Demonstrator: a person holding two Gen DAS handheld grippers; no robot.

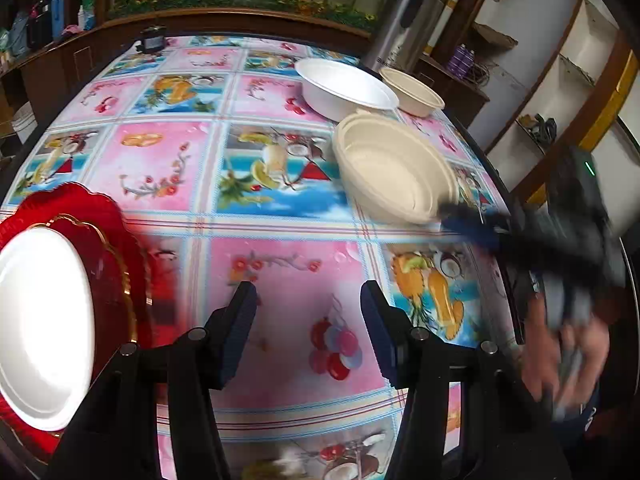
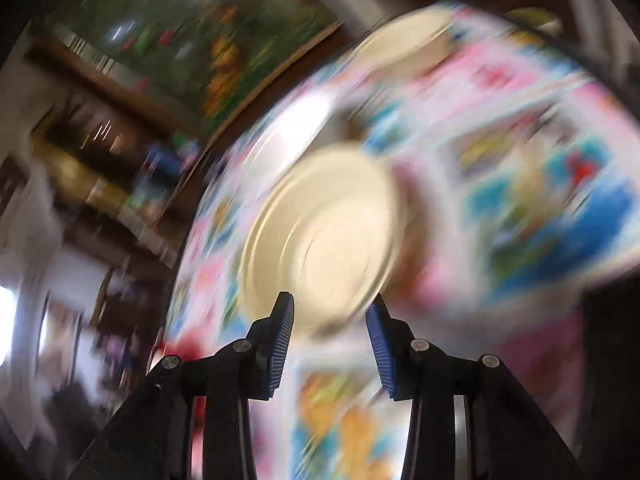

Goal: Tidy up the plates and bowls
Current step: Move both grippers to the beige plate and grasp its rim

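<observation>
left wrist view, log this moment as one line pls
left claw: open, empty | right claw: blurred at cream bowl stack | white plate: on red plate | white bowl: apart
</observation>
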